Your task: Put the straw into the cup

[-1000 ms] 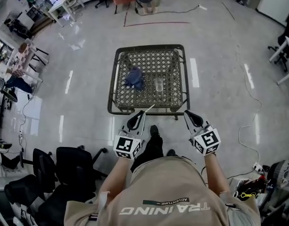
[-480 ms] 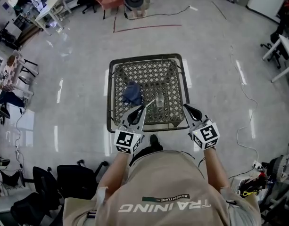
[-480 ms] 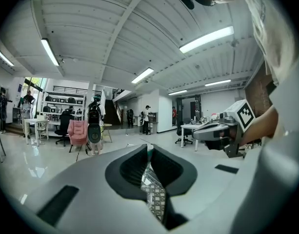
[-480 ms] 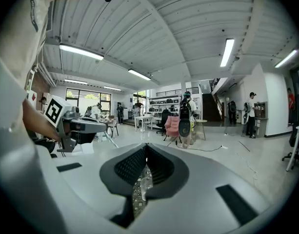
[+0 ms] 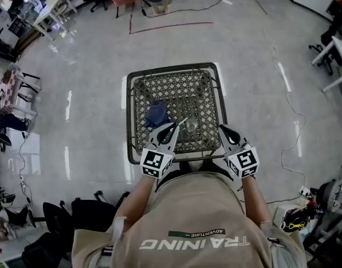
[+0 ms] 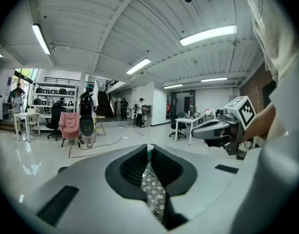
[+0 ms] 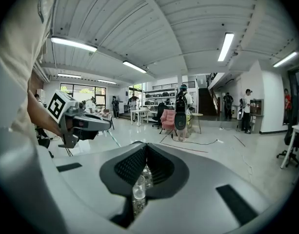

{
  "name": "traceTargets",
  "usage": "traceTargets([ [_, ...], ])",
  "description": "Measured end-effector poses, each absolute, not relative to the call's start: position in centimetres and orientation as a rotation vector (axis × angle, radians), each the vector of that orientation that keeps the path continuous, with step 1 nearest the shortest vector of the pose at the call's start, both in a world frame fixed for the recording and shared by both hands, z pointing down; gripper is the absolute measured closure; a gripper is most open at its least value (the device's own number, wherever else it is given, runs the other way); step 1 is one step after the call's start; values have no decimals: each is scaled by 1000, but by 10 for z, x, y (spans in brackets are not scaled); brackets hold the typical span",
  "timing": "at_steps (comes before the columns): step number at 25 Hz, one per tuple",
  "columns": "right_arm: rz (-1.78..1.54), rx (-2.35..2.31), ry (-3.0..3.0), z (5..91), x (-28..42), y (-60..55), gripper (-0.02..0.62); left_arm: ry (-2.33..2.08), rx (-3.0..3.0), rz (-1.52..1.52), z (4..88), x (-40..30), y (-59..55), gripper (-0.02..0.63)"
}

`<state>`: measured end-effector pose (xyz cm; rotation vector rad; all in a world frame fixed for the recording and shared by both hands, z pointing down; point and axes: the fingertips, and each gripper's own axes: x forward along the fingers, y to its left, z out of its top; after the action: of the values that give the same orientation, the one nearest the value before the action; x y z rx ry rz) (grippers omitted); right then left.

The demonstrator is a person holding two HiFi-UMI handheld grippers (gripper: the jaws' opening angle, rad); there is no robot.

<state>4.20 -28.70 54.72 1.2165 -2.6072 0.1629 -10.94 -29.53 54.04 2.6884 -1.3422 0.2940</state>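
A thin pale straw [image 5: 181, 122] sticks out forward and to the right from my left gripper [image 5: 171, 129], which is shut on it; its tip [image 6: 149, 151] shows between the closed jaws in the left gripper view. The straw's far end lies close beside the clear cup [image 5: 191, 125], which stands upright on the mesh table [image 5: 207, 88] near its front edge. I cannot tell whether they touch. My right gripper [image 5: 222, 130] hovers over the table's front right edge with its jaws together and nothing in them. From the right gripper view, the left gripper [image 7: 86, 122] and the straw [image 7: 113, 138] appear at the left.
A crumpled blue cloth [image 5: 157, 114] lies on the mesh left of the cup. Polished floor surrounds the table. Office chairs [image 5: 87, 211] stand behind me at the left, desks [image 5: 335, 60] at the far right, and cables [image 5: 296, 116] trail over the floor.
Both grippers have moved forward from in front of the table to over its near edge. The straw's tip has come up next to the cup. Neither gripper's jaws have changed.
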Motion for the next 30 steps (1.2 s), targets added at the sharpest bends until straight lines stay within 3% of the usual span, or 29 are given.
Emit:
traceTargets([
  [24, 166, 1267, -2604, 542, 105, -349, 578, -1229, 2473, 709, 680, -58, -333, 570],
  [30, 158, 1226, -2616, 542, 107, -356, 578, -1225, 2494, 641, 673, -48, -335, 558],
])
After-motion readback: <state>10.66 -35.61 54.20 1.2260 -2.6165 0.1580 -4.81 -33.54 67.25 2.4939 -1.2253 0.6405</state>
